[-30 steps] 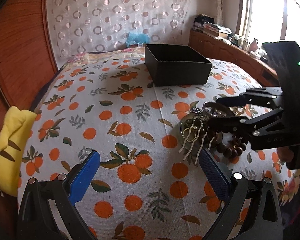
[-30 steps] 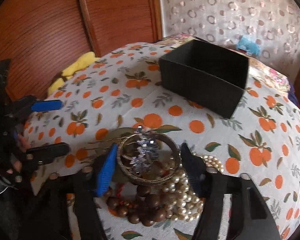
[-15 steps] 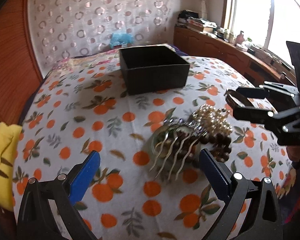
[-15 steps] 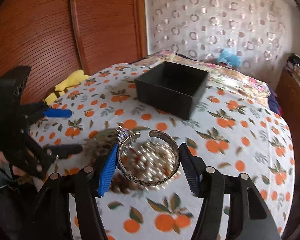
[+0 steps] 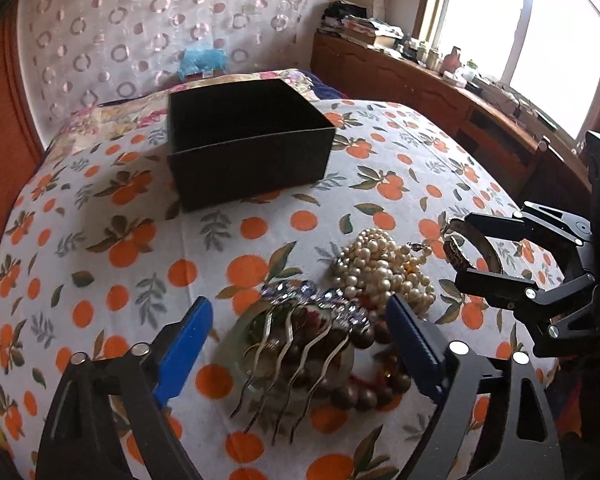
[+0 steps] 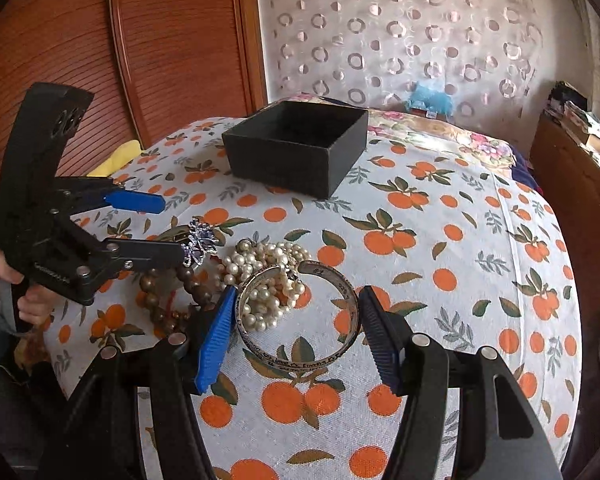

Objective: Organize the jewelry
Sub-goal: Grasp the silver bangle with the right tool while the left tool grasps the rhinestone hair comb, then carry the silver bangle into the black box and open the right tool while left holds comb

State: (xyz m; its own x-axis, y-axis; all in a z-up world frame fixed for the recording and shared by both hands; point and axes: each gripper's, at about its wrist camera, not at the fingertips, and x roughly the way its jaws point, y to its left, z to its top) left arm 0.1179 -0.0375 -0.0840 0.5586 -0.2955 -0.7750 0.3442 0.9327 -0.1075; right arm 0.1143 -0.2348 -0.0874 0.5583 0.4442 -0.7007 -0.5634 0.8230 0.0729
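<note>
Right gripper [image 6: 296, 334] clamps an engraved silver cuff bangle [image 6: 300, 320] above the orange-print bedspread [image 6: 440, 264]. Left gripper [image 5: 300, 336] spread wide, straddling a jewelled wavy-pronged hair comb [image 5: 300, 344].

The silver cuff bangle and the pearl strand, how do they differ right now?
The silver cuff bangle is one rigid open ring held between the right gripper fingers; the pearl strand is a loose heap of cream beads lying on the orange-print bedspread. The bangle is engraved metal, the pearls smooth and round. The bangle is held and the pearls are not. Both are outside the black box.
</note>
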